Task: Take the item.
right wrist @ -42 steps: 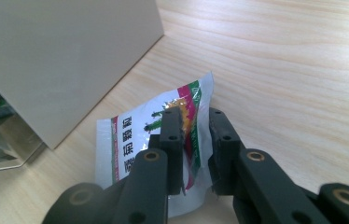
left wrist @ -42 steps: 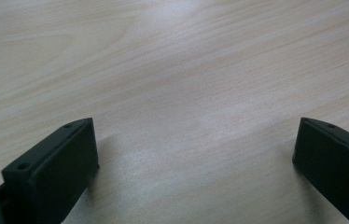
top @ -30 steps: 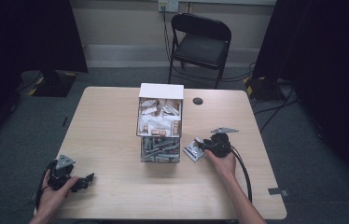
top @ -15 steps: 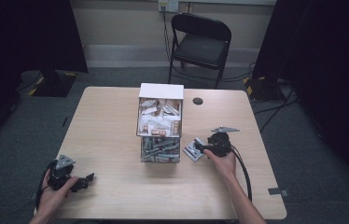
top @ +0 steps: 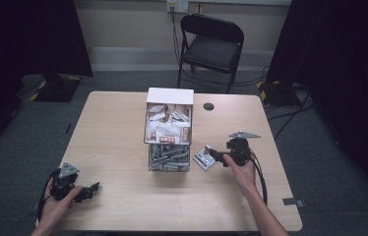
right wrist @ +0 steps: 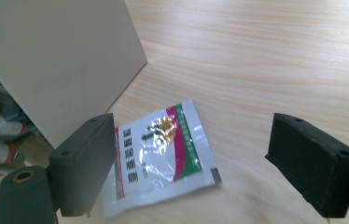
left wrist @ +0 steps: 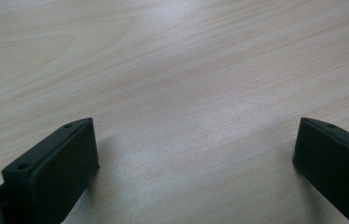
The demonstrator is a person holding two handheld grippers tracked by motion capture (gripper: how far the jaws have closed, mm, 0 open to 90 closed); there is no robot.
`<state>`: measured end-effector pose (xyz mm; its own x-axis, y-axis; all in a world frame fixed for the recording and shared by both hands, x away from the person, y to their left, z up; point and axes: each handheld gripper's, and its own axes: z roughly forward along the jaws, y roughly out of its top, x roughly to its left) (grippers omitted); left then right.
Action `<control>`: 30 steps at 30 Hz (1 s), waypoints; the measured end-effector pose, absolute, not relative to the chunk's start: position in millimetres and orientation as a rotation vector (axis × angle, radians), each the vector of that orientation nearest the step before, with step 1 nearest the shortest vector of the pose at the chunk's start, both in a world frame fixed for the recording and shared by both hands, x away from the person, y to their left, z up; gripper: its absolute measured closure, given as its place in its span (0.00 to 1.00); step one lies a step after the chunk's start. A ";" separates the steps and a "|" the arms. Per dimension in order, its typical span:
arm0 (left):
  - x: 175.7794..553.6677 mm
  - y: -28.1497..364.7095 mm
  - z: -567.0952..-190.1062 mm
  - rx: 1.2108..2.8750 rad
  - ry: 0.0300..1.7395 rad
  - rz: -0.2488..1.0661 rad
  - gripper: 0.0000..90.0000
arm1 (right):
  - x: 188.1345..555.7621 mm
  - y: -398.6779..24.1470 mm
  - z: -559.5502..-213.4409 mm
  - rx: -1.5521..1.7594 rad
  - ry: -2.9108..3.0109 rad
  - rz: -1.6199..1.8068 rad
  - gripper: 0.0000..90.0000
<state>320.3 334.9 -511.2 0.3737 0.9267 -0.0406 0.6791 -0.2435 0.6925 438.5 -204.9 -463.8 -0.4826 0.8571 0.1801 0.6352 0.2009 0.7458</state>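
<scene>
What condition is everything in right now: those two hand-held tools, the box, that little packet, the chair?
Left tool: open, nothing between its jaws.
Right tool: open, over the packet.
Small silver foil packet: flat on the wooden table, beside the box.
White two-tier box: open, full of packets.
Black folding chair: unfolded, unoccupied.

Packet [top: 204,157] flat on table [top: 118,128] just right of central box [top: 169,129], chair [top: 212,45] behind.
</scene>
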 end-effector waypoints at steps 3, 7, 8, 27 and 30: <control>320.3 334.9 -511.2 2.009 1.380 0.508 0.00 | 429.9 -210.0 -457.4 1.385 2.175 1.151 0.23; 320.4 334.9 -511.2 2.009 1.380 0.508 0.00 | 420.7 -219.5 -454.0 1.395 2.168 1.148 0.20; 320.4 334.9 -511.2 2.009 1.381 0.507 0.00 | 418.0 -222.6 -453.0 1.400 2.159 1.146 0.20; 322.4 331.7 -511.4 1.992 1.403 0.513 0.00 | 375.5 -286.4 -449.8 1.518 2.080 1.055 0.18; 322.4 331.7 -511.4 1.992 1.403 0.513 0.00 | 370.0 -296.8 -452.6 1.552 2.073 1.031 0.19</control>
